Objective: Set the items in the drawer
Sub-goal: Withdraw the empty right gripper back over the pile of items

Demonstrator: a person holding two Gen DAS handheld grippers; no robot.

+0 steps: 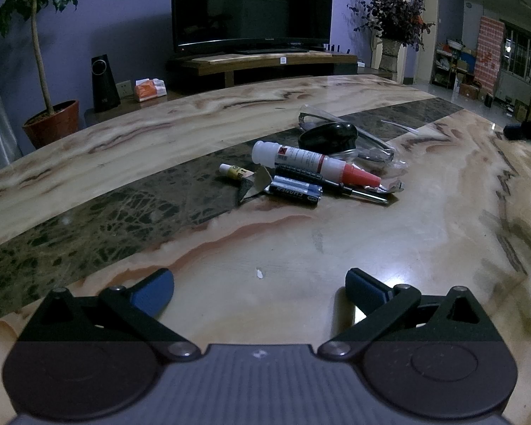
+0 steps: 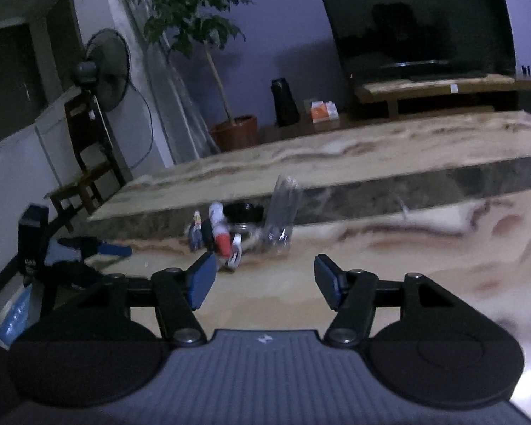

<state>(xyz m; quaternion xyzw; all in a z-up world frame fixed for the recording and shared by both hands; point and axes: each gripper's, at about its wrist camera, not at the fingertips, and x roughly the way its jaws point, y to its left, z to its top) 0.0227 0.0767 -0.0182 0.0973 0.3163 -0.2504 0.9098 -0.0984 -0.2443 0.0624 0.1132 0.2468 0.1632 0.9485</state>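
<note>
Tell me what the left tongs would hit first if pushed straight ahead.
Probably bare tabletop first, since the left tongs tilt downward; beyond that, the batteries at the pile's near edge. Depth is uncertain.

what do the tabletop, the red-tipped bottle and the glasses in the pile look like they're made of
Tabletop: looks like polished marble or similar stone, given the veined cream and dark bands and glossy reflections.
Red-tipped bottle: probably plastic, with an opaque white body, printed label and matte red nozzle.
Glasses: likely clear plastic, since the table shows through them.
</note>
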